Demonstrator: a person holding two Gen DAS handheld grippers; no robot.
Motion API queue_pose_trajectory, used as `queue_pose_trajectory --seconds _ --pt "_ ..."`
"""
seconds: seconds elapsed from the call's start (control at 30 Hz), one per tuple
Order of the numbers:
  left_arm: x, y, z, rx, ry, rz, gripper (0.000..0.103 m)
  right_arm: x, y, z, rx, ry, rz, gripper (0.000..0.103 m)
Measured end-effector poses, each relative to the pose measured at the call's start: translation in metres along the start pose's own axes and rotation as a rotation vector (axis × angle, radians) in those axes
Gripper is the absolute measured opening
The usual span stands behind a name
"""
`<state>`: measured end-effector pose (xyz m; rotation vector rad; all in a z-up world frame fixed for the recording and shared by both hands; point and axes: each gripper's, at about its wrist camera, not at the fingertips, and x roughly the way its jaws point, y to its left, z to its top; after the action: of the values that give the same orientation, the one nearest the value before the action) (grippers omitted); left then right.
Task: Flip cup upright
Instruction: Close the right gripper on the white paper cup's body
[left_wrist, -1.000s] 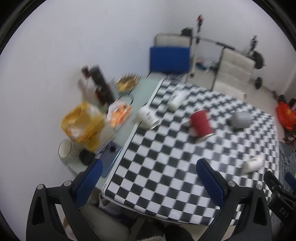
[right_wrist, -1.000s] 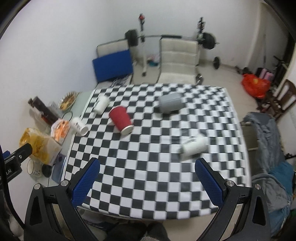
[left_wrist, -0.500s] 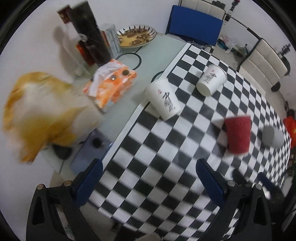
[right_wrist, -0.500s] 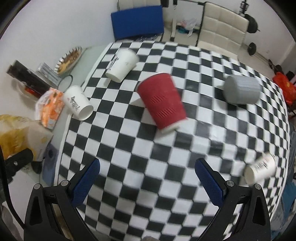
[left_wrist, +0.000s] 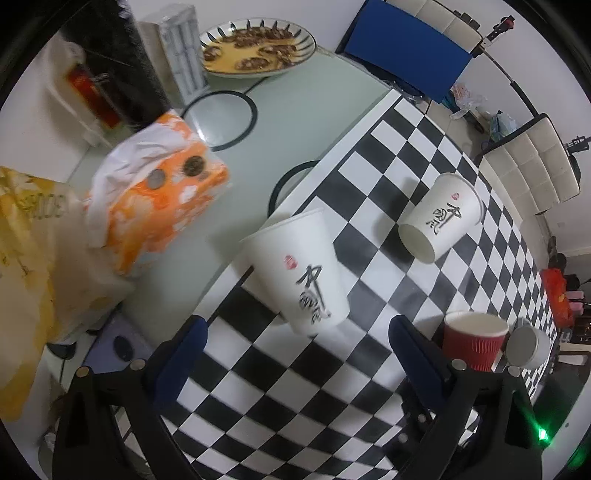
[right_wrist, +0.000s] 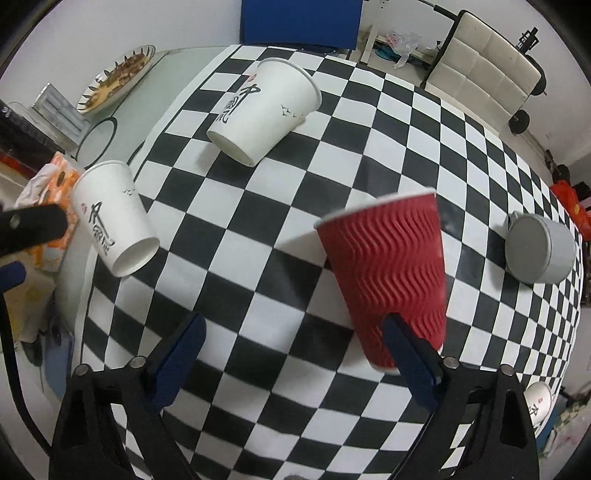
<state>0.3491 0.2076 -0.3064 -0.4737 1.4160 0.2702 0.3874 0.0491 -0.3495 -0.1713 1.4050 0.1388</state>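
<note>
Several cups lie on their sides on a black-and-white checkered cloth (right_wrist: 258, 229). In the left wrist view a white printed cup (left_wrist: 299, 269) lies just ahead of my open, empty left gripper (left_wrist: 295, 354); a second white cup (left_wrist: 439, 218) lies farther right. In the right wrist view a red ribbed cup (right_wrist: 391, 273) lies right of centre, its base by my right finger (right_wrist: 410, 362). My right gripper (right_wrist: 291, 354) is open and empty. A grey cup (right_wrist: 537, 247) lies at the right. The red cup (left_wrist: 474, 345) and grey cup (left_wrist: 526, 347) also show in the left wrist view.
Left of the cloth, on the pale green table top (left_wrist: 295, 107), are an orange tissue pack (left_wrist: 162, 195), a yellow bag (left_wrist: 29, 266), a plate of food (left_wrist: 258, 48) and dark bottles (left_wrist: 110, 74). Another white cup (right_wrist: 539, 402) lies at the table's right edge. Chairs (right_wrist: 484, 74) stand behind.
Both grippers have moved down and forward toward the table. The left now hangs close over the near white cup; the right is close to the red cup. Both stay open.
</note>
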Motion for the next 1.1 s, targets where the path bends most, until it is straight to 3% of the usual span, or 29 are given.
queue_pose_trajectory --seconds 0.13,0.2,0.43,0.5,0.83,1.1 --pt "0.018 -0.005 0.008 0.013 0.01 0.012 0.098 0.002 0.004 0.005 -0.004 0.0 -0.022 0.092" --pt "0.027 -0.007 0.012 0.02 0.023 0.018 0.079 0.002 0.006 0.008 -0.007 -0.001 -0.031 0.092" --pt "0.051 -0.012 0.022 0.087 0.041 0.065 0.077 0.004 0.013 0.013 -0.006 0.004 -0.055 0.092" --pt "0.055 -0.011 0.023 0.108 0.037 0.066 0.068 0.005 0.015 0.013 -0.005 0.009 -0.06 0.092" --pt "0.021 -0.015 0.012 0.228 -0.075 0.108 0.065 -0.006 0.011 0.004 0.006 0.011 -0.07 0.091" --pt "-0.019 -0.027 -0.027 0.335 -0.148 0.119 0.064 -0.034 -0.005 -0.016 0.044 -0.011 -0.048 0.091"
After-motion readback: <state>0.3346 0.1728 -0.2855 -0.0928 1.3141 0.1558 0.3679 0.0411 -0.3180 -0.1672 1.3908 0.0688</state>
